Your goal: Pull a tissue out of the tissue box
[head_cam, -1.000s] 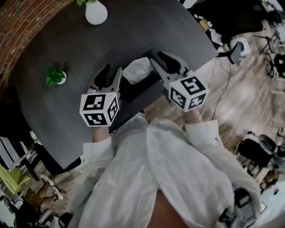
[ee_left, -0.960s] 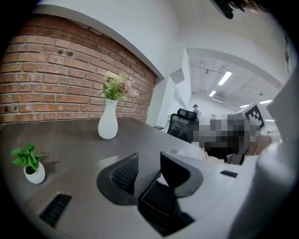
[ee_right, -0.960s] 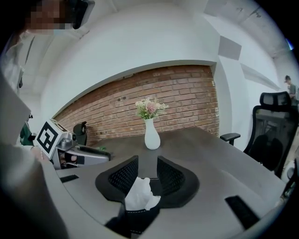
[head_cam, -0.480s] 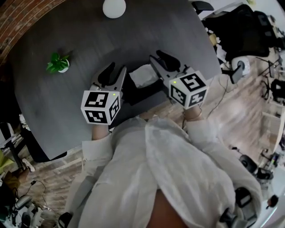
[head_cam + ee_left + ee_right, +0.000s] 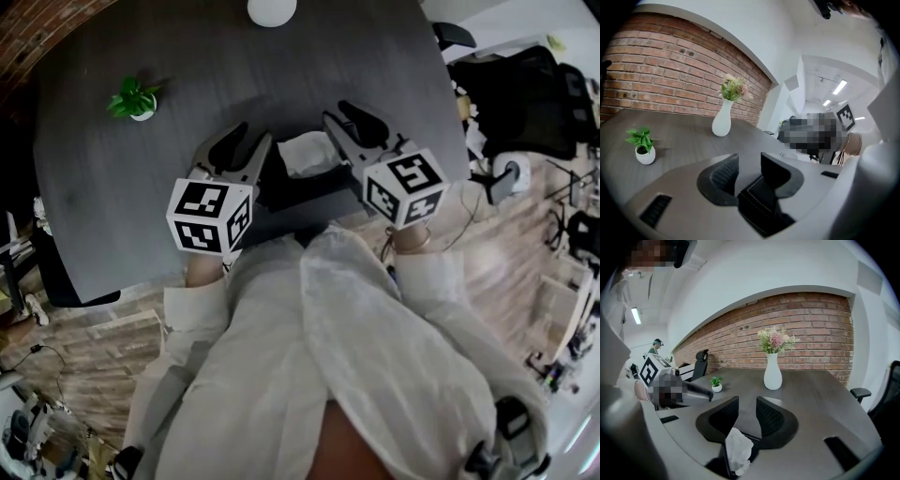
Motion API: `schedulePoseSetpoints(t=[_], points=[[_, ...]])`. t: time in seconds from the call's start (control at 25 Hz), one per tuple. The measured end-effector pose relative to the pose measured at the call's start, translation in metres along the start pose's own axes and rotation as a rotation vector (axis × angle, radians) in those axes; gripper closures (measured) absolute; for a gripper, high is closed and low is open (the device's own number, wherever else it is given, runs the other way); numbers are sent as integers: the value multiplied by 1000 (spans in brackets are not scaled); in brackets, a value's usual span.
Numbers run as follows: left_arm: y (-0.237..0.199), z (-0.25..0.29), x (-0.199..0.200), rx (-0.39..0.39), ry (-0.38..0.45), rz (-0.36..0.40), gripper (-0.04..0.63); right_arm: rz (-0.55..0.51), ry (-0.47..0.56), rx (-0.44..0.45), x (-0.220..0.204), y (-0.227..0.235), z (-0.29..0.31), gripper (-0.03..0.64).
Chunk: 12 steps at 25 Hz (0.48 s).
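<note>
A black tissue box (image 5: 302, 184) sits near the front edge of the dark grey table (image 5: 141, 206), with a white tissue (image 5: 307, 153) standing up out of its top. My left gripper (image 5: 242, 146) hangs at the box's left side, jaws open. In the left gripper view the stitched box corner (image 5: 761, 201) lies low between the jaw bases, and no pad visibly presses on it. My right gripper (image 5: 343, 121) stands at the box's right side, also open. In the right gripper view the tissue (image 5: 738, 449) rises just below the open gripper (image 5: 746, 416), apart from the pads.
A small potted plant (image 5: 134, 98) stands at the table's far left and a white vase (image 5: 272, 9) at its far edge. Black office chairs (image 5: 525, 84) and a wooden floor lie to the right. The table's front edge runs just under the person's white sleeves.
The head view has swung, so the vase and plant sit further right in the picture. My right gripper has drawn closer to the tissue. The left gripper has stayed beside the box, rolled slightly.
</note>
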<state>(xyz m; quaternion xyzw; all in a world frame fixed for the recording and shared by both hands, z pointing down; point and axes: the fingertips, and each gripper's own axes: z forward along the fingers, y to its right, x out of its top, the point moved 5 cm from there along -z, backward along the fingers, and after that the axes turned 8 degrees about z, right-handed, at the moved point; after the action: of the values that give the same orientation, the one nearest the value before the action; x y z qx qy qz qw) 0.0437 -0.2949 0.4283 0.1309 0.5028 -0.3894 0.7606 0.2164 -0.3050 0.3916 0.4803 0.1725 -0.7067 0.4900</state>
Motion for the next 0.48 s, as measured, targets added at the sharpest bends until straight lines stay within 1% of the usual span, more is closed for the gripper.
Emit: schedulePoseSetpoints(t=[0.08,0.2,0.32,0.48], points=[[2,-2,-2,29,-2,-22,459,-37,-20,38,1,1,-1,505],[12,-2,-10,62,-13,-71,428,-104,-73,118,-2,0,-3,505],[24,-4,-18,115,-12,-119,422,-153,-130,200,-7,1,-7,505],[40,-11,-28,172,-15,-160,422,-193,-173,267,-17,1,-12,505]])
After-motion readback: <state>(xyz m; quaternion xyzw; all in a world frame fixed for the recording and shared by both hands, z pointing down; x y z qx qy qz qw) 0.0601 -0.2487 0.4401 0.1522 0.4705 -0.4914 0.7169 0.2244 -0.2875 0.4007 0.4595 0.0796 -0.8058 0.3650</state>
